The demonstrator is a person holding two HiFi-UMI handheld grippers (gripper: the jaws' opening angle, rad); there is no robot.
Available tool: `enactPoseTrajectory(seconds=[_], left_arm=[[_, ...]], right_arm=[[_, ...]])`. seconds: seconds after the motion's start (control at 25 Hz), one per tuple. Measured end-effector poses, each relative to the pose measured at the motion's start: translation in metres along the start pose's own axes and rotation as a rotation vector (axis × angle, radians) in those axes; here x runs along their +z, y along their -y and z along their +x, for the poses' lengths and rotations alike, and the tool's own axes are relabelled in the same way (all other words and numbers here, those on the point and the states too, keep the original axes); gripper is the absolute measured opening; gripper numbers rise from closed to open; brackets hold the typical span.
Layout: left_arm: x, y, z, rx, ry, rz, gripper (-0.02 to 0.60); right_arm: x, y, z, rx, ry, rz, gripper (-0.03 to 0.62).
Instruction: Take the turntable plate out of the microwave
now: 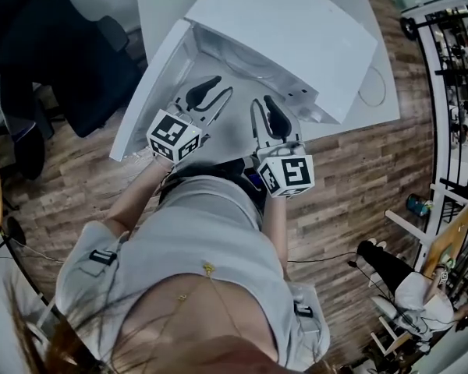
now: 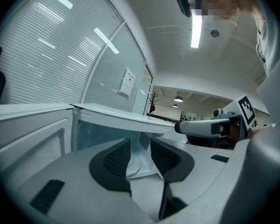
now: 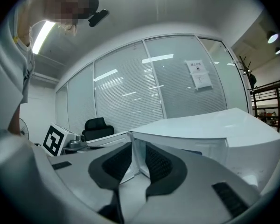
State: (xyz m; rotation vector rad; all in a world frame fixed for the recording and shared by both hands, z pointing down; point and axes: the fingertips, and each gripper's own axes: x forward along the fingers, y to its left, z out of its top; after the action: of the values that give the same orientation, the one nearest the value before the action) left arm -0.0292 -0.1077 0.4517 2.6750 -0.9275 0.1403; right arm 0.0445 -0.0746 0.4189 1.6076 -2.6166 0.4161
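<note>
The turntable plate (image 2: pixel 134 164), a clear glass disc, lies flat on the floor of the microwave (image 1: pixel 296 29) cavity; in the head view its curved rim (image 1: pixel 249 67) shows faintly inside the opening. The microwave door (image 1: pixel 152 84) stands swung out to the left, and the oven sits on a white table (image 1: pixel 226 135).

The left gripper (image 1: pixel 222 86) is held in front of the cavity, near the door side, with its tips pointing into the opening. Its jaws stand narrowly apart with nothing between the pads. In the left gripper view the plate appears through that gap, farther in and just below the fingertips, not touched.

The right gripper (image 1: pixel 261 104) is held just to the right of the left one, nearer the person, with its tips short of the cavity mouth. Its jaws also stand narrowly apart and hold nothing. The right gripper view shows the front edge of the microwave through the gap, and the plate cannot be made out there.

Surroundings: a dark office chair (image 1: pixel 54 45) stands far left, on a wooden floor (image 1: pixel 359 193).
</note>
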Motion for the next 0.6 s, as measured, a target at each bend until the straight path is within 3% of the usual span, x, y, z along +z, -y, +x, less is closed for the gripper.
enactPoseTrajectory(seconds=[0.6], left_arm=[[-0.006, -0.036, 0.034, 0.002, -0.028, -0.001, 0.138]], right_arm=[[-0.010, 0.035, 0.044, -0.035, -0.015, 0.016, 0.097]])
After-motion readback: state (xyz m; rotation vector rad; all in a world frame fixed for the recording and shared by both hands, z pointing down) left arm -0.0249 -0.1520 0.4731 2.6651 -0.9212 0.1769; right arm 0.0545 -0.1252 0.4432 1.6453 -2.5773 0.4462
